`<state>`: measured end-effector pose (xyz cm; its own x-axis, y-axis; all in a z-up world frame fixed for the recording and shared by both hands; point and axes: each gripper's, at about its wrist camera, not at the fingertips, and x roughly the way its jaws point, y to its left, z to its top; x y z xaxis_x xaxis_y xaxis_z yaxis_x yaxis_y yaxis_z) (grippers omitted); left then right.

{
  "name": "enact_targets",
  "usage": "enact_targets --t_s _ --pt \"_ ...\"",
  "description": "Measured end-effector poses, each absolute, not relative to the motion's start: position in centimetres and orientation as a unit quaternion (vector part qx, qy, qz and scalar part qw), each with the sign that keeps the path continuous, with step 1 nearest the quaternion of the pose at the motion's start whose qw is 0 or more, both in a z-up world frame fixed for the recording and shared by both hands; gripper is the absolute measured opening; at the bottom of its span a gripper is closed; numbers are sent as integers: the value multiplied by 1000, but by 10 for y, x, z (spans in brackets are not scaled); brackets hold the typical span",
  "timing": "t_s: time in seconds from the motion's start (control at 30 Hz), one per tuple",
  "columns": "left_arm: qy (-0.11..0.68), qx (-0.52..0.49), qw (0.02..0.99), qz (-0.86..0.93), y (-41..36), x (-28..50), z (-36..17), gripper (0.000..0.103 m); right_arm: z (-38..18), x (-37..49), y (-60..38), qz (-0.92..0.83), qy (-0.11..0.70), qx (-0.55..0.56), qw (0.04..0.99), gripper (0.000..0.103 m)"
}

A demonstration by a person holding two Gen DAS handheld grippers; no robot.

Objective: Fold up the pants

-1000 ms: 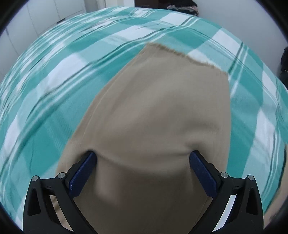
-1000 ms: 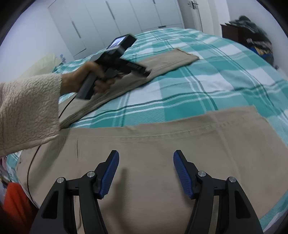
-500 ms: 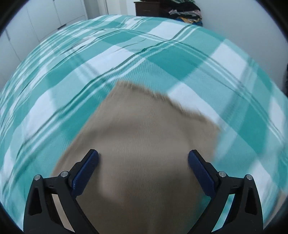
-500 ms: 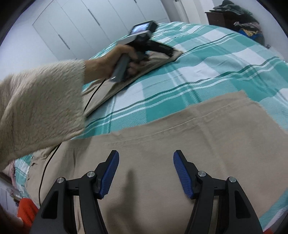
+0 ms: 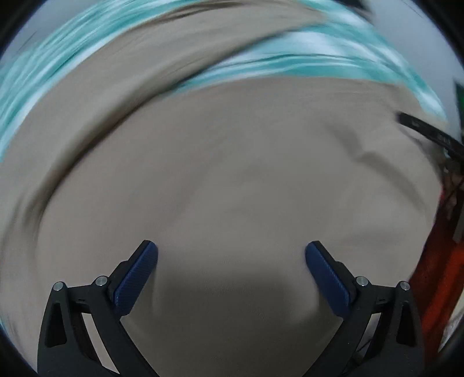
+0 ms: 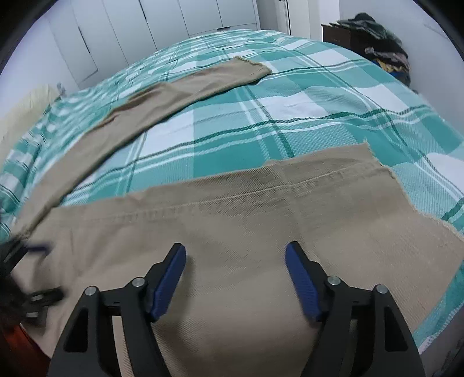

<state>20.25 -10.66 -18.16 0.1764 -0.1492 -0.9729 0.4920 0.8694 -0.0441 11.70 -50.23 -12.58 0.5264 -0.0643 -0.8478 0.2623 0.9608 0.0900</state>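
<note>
Under the left wrist camera, the left claw (image 5: 231, 252) points steeply down at the tan pants (image 5: 232, 174), its blue pads (image 5: 136, 278) spread wide with nothing pinched between them; the cloth fills most of this blurred view, with a smeared band of the teal plaid bedspread (image 5: 290, 62) along the far edge, and a dark strap-like shape (image 5: 429, 134) and something orange-red (image 5: 435, 275) at the right edge, both too blurred to identify. From the right wrist camera, the right claw (image 6: 235, 252) hangs over the near trouser leg, its jaws opening and nothing gripped between them, the fabric lying flat beneath with a stitched seam running across it just beyond the pads. The pants (image 6: 232, 220) lie spread on the bed, the bedspread (image 6: 290, 116) showing between the two legs: one leg runs across the near side with its cuff to the right, the other angles away to the far side, its hem reaching toward the middle of the bed. White wardrobe doors (image 6: 162, 26) stand behind, and a pile of dark clothes (image 6: 377, 43) sits on a dresser at far right.
</note>
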Motion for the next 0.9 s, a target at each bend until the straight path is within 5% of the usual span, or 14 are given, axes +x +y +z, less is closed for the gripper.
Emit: enact_targets --t_s 0.27,0.6,0.9 --pt "603 78 792 -48 81 174 -176 102 -134 111 -485 -135 465 61 873 77" --pt "505 80 857 -63 67 156 -135 101 -94 89 -437 -123 445 63 885 79" --pt "516 80 851 -49 81 144 -184 102 -113 109 -251 114 503 -65 854 85"
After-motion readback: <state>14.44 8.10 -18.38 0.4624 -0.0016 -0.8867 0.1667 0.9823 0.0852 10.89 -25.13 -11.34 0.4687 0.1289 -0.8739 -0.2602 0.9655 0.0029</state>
